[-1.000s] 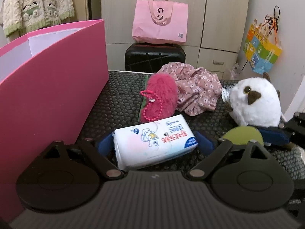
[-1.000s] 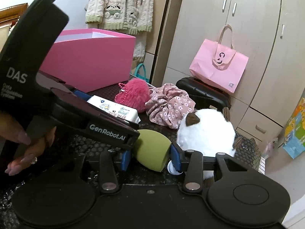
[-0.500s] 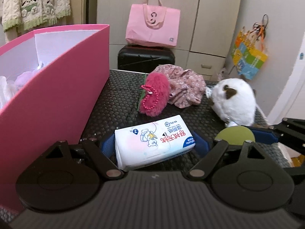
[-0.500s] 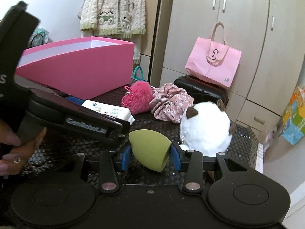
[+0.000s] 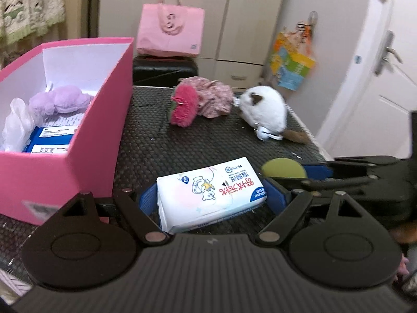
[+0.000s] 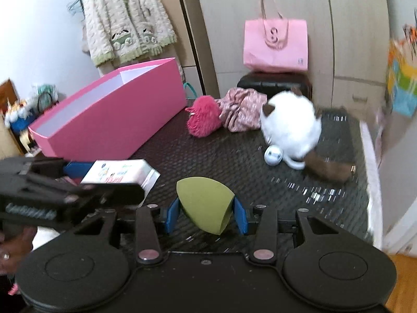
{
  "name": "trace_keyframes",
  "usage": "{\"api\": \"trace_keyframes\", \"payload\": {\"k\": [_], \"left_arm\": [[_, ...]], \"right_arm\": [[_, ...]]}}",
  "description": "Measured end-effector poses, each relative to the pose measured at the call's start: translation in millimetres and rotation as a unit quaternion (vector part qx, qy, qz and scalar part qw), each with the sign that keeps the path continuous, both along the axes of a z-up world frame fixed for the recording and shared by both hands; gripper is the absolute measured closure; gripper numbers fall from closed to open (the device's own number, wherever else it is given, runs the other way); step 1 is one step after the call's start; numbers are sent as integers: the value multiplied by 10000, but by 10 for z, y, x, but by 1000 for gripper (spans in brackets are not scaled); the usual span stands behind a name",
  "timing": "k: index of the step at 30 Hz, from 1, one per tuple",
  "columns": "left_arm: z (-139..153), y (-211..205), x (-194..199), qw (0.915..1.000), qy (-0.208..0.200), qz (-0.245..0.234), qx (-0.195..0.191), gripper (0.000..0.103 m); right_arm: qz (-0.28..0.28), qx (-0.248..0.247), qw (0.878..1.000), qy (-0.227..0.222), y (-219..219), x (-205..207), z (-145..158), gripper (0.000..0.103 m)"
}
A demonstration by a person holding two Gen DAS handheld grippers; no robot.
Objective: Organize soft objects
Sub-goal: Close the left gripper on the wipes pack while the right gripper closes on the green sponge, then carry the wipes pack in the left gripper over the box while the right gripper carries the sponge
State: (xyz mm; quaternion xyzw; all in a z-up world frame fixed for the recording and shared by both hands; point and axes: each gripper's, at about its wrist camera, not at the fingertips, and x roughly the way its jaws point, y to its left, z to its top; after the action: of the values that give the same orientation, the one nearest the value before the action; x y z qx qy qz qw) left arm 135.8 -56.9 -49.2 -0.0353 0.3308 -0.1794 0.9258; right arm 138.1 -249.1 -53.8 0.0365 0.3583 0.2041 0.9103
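The tissue pack (image 5: 211, 190) sits squarely between the blue pads of your left claw (image 5: 212, 195), gripped at both short ends and held above the black bench (image 5: 182, 135). Just to its right, your right claw (image 6: 206, 215) is clamped on the green sponge (image 6: 206, 204), the pointed end toward the far side. To the left stands the pink box (image 5: 86, 140), open, with a purple plush (image 5: 60, 100) and blue-labelled packs (image 5: 49, 140) inside. Farther off on the bench lie the red fluffy pouch (image 5: 183, 107), the floral cloth (image 5: 216, 99) touching it, and the white plush toy (image 5: 265, 109) at the right.
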Motion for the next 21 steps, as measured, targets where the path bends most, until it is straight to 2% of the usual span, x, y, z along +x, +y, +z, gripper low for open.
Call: {"api": "trace_keyframes", "payload": {"k": [7, 14, 21], "left_arm": [[138, 226, -395, 9996, -121, -243, 56, 20], [228, 632, -717, 9994, 45, -351, -2, 21], [484, 1005, -936, 9991, -176, -381, -1, 20]], "right_arm": [[76, 23, 10000, 24, 172, -336, 103, 54], [353, 192, 9992, -82, 384, -698, 281, 54], [744, 278, 9962, -351, 756, -971, 468, 54]]}}
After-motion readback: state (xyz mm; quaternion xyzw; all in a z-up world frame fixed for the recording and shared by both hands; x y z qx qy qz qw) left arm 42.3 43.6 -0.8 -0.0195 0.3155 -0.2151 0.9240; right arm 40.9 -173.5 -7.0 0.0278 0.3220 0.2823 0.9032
